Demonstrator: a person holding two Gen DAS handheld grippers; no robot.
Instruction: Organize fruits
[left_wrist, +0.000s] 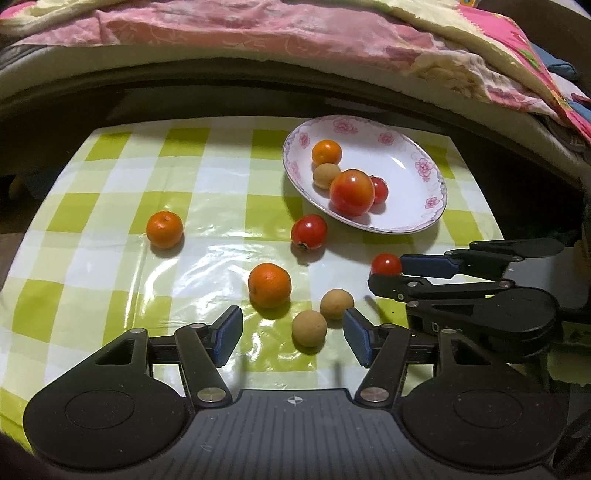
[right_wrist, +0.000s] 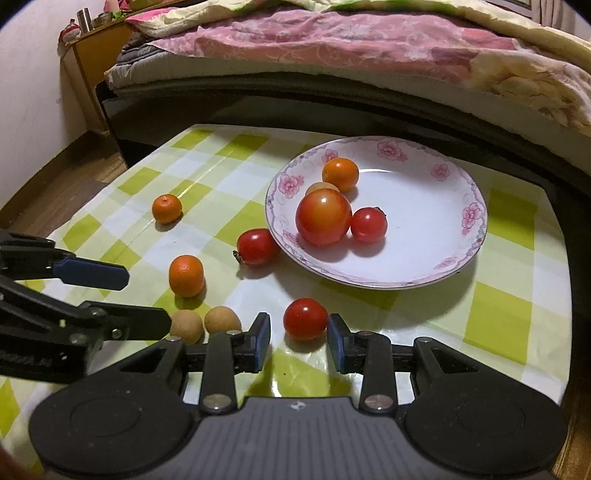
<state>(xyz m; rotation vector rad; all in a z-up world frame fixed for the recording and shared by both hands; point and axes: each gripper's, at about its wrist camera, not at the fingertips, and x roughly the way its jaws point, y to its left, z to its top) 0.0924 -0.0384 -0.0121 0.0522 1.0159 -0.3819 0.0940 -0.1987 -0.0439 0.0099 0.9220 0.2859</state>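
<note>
On the slick checked cloth (right_wrist: 509, 325), my right gripper (right_wrist: 298, 341) brackets a tomato (right_wrist: 305, 318), unclamped; left gripper (left_wrist: 293, 332) gapes. A careless squeeze might roll it away.

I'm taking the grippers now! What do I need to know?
Left gripper: open, low over the tan fruits, holding nothing.
Right gripper: open around a small tomato on the cloth; a gap shows on one side, so it is not gripped yet.
Done: four fruits lie in the plate.
Left to do: two oranges, the tomato beside the plate, the small tomato and both tan fruits.
</note>
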